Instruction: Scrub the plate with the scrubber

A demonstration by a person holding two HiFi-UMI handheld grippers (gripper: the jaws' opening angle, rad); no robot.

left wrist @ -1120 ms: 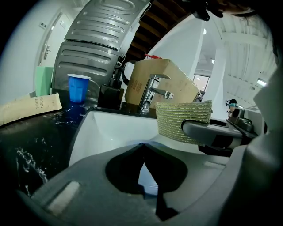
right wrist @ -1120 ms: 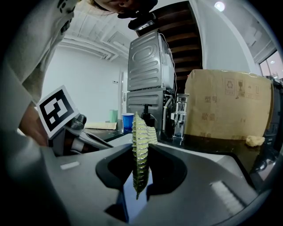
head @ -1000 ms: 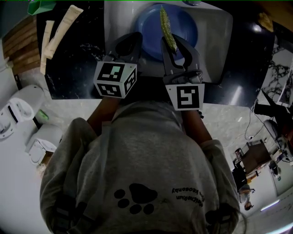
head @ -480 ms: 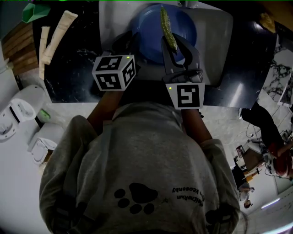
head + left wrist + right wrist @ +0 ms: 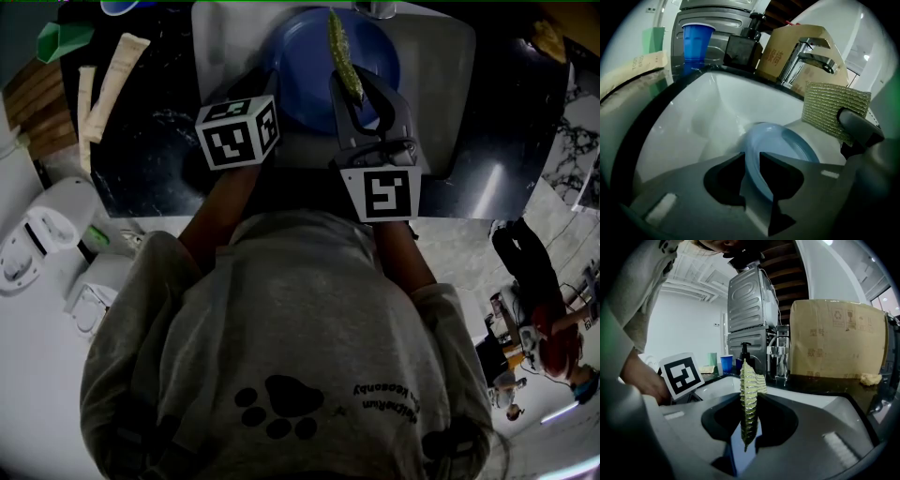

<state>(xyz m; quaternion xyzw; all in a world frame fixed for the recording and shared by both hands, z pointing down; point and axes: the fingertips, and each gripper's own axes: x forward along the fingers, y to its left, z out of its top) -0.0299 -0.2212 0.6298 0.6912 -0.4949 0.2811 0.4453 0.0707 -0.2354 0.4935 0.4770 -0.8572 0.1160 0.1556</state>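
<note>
**A:** So, what does the right gripper [image 5: 747, 434] hold?

**B:** It pinches the flat green-gold woven scrubber [image 5: 749, 390] edge-on, long axis running away from me.

**A:** And the round blue plate [image 5: 792, 147]?

**B:** It lies in the white sink [image 5: 703, 112], just below and ahead of the scrubber. My left gripper [image 5: 751, 164], jaws spread and just been opening, straddles its near-left rim. I judge the scrubber must tip down onto it.

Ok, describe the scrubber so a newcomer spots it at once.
Find the white sink in the dark counter, holding the blue plate. Above the plate, the right gripper pinches the scrubber: a yellow-green ribbed pad, edge-on, unlike the smooth plate and sink.
</note>
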